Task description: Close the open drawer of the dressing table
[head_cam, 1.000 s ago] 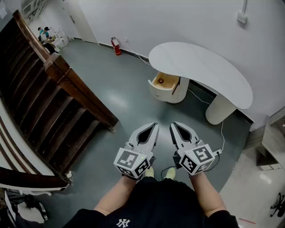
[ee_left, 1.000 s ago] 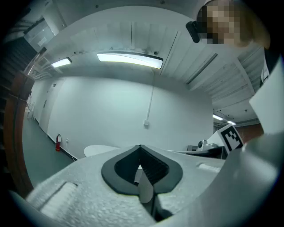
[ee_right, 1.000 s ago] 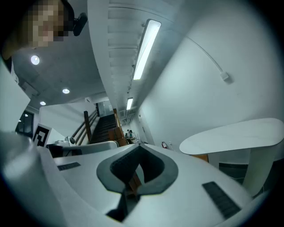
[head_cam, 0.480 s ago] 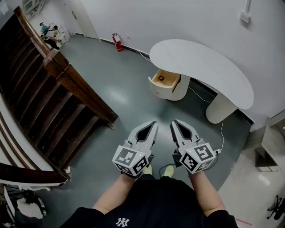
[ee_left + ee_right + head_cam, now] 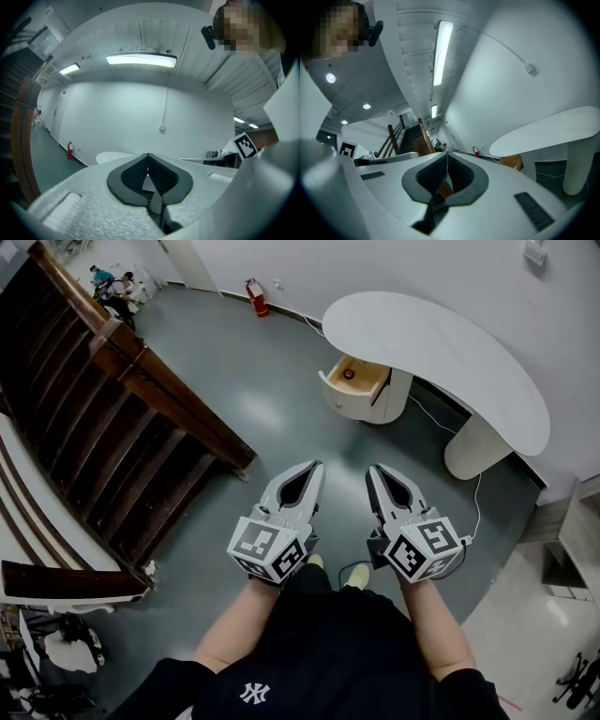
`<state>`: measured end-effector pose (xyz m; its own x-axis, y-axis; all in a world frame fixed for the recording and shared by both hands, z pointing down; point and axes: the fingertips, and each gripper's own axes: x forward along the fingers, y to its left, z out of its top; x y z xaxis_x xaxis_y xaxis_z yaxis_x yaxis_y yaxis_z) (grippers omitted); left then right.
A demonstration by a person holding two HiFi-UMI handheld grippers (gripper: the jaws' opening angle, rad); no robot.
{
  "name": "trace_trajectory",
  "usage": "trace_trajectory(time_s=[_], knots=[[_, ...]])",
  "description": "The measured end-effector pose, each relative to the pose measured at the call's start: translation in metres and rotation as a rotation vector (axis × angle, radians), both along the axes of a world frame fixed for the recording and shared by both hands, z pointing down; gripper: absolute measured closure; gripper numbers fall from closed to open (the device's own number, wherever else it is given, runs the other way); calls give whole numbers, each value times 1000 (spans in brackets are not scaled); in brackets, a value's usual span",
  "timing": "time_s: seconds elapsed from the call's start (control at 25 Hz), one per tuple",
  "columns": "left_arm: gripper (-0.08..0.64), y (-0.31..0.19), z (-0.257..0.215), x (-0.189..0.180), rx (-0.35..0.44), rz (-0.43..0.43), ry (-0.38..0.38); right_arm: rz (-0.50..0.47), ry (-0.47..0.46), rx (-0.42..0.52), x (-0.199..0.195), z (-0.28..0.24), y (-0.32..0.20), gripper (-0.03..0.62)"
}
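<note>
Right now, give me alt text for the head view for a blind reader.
A white dressing table stands across the grey floor, its drawer open. Nearer, the person holds the left gripper and right gripper, fingers shut and empty; a wooden staircase is at left.

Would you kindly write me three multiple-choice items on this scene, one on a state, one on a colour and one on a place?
1. The drawer of the dressing table is: A shut; B pulled open; C removed.
2. The dressing table's top is: A white; B black; C red.
3. The fire extinguisher stands: A on the dressing table; B in the drawer; C on the floor by the wall.
Answers: B, its wooden inside shows; A, the top is plain white; C, it stands at the wall's foot.
</note>
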<state>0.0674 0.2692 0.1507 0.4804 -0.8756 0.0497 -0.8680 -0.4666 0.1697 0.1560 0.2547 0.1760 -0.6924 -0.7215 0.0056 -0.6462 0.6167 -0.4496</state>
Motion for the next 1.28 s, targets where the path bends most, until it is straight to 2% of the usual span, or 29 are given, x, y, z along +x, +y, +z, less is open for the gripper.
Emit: trace_trajectory(time_s=[0.28,0.56,1.0,1.28], knots=[[550,-22,8,-10,-14,-18,-23,-14,-4,-35,-13,13,-25,575],[550,-75,33,-38,-47,-3,-22,7,40,-85,-46,40,-75,575],[550,-212,90,-111,-93,130,-27,143,80,-195,-123,106,-210,574],[549,-276,136,-142,-127,222,-60,260,160,-250,-156,166,-276,558]])
